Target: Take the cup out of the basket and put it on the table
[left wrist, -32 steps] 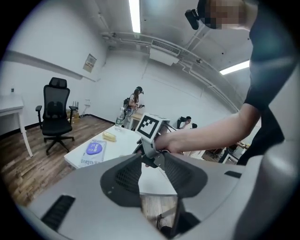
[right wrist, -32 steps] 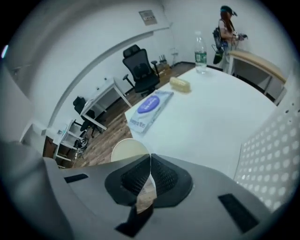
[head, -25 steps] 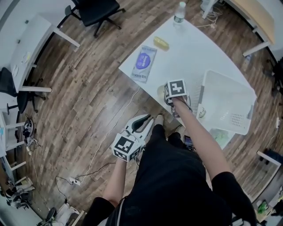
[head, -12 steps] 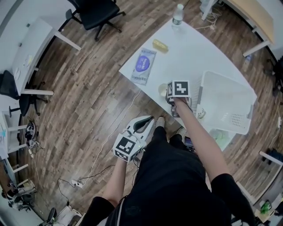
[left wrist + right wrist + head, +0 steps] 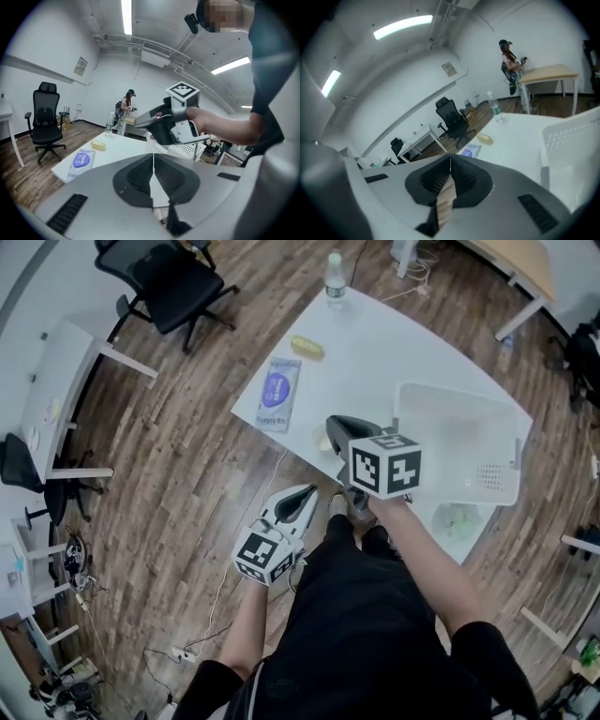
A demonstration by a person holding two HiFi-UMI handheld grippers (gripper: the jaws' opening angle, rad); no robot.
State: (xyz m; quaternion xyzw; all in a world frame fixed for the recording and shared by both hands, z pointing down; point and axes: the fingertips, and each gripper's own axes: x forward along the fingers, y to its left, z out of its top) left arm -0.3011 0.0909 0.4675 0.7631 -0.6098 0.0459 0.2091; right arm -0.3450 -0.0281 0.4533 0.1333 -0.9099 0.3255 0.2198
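Jaws met empty on right hand-held gripper (image 5: 335, 421) above near edge of white surface (image 5: 375, 343), white perforated plastic basket (image 5: 459, 442) sat to its right, left hand-held gripper (image 5: 307, 493) likewise closed.

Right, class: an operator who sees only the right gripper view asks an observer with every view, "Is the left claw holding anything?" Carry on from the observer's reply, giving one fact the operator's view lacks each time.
Observer: No. The left claw is shut, with nothing in it.
Operator: Where is it?
Observer: In the head view it shows past the near edge of the table, against the wood floor.
Operator: I see one basket wall. Anything inside?
Observer: What shows of the basket looks empty, but the right claw and its cube cover one corner.
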